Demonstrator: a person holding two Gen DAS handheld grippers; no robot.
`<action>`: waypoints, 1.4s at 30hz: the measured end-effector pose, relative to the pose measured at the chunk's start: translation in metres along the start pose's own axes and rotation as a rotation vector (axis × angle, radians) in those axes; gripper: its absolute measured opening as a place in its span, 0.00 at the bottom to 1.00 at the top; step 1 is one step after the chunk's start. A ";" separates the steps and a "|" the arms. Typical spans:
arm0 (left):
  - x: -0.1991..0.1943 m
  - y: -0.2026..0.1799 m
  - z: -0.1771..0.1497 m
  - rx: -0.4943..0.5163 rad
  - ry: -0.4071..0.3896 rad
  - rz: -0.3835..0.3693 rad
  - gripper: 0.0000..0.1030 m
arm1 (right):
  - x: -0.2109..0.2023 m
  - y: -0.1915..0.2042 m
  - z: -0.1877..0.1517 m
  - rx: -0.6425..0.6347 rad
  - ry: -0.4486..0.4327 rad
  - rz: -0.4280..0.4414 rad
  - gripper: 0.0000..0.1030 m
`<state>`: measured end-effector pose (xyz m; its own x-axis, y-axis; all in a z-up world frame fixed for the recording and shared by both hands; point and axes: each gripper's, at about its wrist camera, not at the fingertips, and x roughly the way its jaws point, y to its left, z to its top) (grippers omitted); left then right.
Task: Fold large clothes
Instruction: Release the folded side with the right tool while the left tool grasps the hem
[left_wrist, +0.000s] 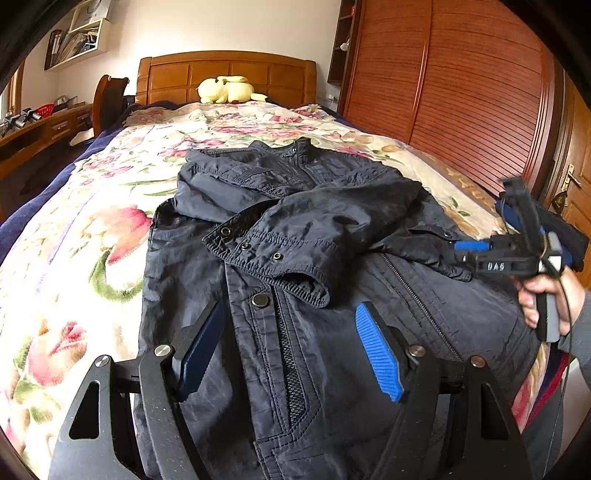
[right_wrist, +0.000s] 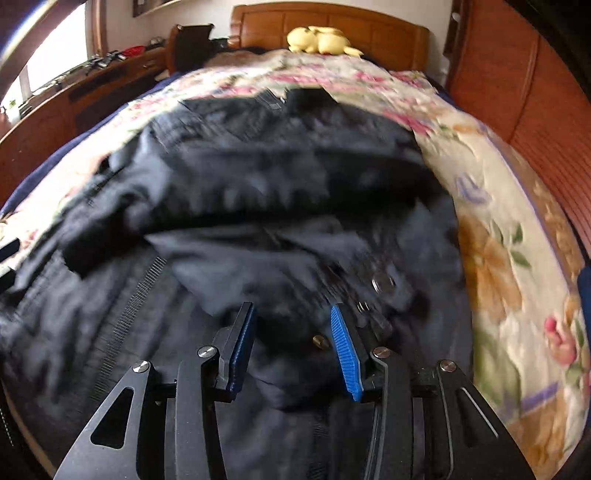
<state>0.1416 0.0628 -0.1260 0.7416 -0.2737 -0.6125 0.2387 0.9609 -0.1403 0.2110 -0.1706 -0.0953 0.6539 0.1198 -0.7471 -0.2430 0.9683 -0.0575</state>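
A dark navy jacket (left_wrist: 314, 236) lies front up on the floral bedspread (left_wrist: 74, 258), collar toward the headboard. One sleeve (left_wrist: 295, 236) is folded across its chest. My left gripper (left_wrist: 288, 314) is open and empty, just above the jacket's lower front by the zipper. My right gripper (right_wrist: 291, 314) is open and empty over the jacket (right_wrist: 258, 206); its view is blurred by motion. The right gripper also shows in the left wrist view (left_wrist: 469, 251), at the jacket's right edge, held by a hand.
A yellow plush toy (left_wrist: 225, 89) lies by the wooden headboard (left_wrist: 225, 70). A wooden wardrobe (left_wrist: 461, 92) stands along the right of the bed. A desk (left_wrist: 40, 125) and a chair (left_wrist: 109, 99) stand at the left.
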 end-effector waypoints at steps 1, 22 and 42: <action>0.000 0.000 0.000 0.000 0.002 0.003 0.72 | 0.008 -0.001 -0.001 0.004 -0.007 0.008 0.42; 0.035 -0.028 0.039 0.017 0.077 0.049 0.69 | 0.009 -0.023 -0.023 0.110 -0.126 0.144 0.43; 0.017 -0.062 0.044 0.118 0.126 0.156 0.06 | 0.013 -0.033 -0.023 0.161 -0.136 0.224 0.44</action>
<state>0.1671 -0.0029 -0.0929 0.6928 -0.1076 -0.7131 0.2043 0.9776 0.0510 0.2110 -0.2065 -0.1184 0.6893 0.3523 -0.6330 -0.2830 0.9353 0.2123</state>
